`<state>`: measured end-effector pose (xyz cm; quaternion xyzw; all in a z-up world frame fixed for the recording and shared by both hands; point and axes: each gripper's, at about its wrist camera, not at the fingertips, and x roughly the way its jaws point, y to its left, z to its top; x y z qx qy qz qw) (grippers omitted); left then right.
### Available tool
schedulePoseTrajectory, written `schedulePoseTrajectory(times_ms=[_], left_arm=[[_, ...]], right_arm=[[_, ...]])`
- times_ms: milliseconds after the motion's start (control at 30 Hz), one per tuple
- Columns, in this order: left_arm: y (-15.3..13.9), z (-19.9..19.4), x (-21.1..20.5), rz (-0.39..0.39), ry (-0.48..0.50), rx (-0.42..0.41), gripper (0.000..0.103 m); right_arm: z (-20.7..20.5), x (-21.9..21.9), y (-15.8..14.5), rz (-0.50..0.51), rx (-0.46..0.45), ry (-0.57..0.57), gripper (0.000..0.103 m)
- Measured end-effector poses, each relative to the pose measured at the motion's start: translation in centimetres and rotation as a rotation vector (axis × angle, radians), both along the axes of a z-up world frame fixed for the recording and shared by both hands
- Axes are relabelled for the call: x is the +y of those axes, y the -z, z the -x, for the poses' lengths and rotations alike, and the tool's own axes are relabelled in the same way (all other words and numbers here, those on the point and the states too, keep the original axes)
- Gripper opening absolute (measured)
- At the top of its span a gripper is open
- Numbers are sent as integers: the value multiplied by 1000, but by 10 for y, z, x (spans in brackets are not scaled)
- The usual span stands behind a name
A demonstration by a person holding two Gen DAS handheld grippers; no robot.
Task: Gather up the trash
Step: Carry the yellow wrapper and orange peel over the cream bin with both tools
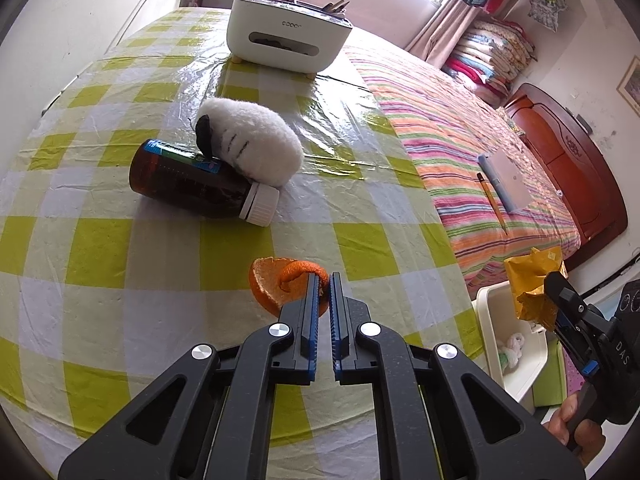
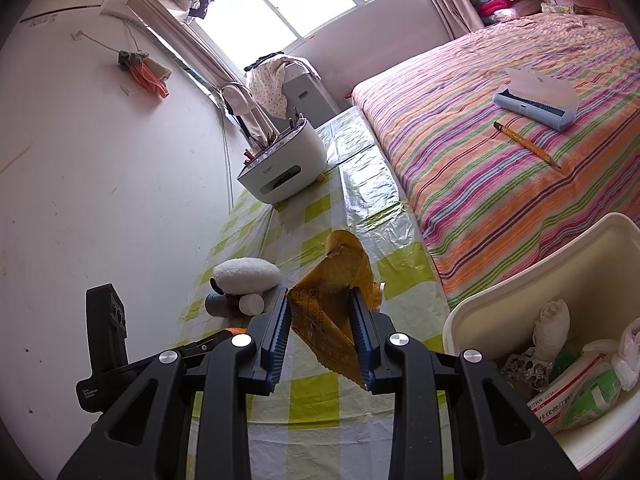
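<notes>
My left gripper [image 1: 324,280] is shut on an orange peel [image 1: 276,280] that rests on the green-checked tablecloth [image 1: 120,240]. My right gripper [image 2: 320,300] is shut on a crumpled yellow wrapper [image 2: 340,280], held in the air between the table and the white trash bin [image 2: 500,300]; it also shows in the left wrist view [image 1: 532,284] above the bin [image 1: 496,320]. The bin holds several pieces of trash: tissue, foil and packets.
A brown bottle with a white cap [image 1: 200,180] lies on the table with a white plush toy [image 1: 252,140] leaning on it. A white desk organiser [image 1: 288,36] stands at the far end. The striped bed [image 1: 460,140] on the right carries a pencil and a blue-white lint brush.
</notes>
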<state>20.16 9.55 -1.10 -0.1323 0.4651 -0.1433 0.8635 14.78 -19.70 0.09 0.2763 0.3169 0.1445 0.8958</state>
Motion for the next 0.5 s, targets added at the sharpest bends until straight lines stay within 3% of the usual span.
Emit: schedulePoseTrajectory(times_ms=[500], left_arm=[[-17,21,-48,30,120,-43,5]], right_arm=[[26,-19,-3,44,-36,55,29]])
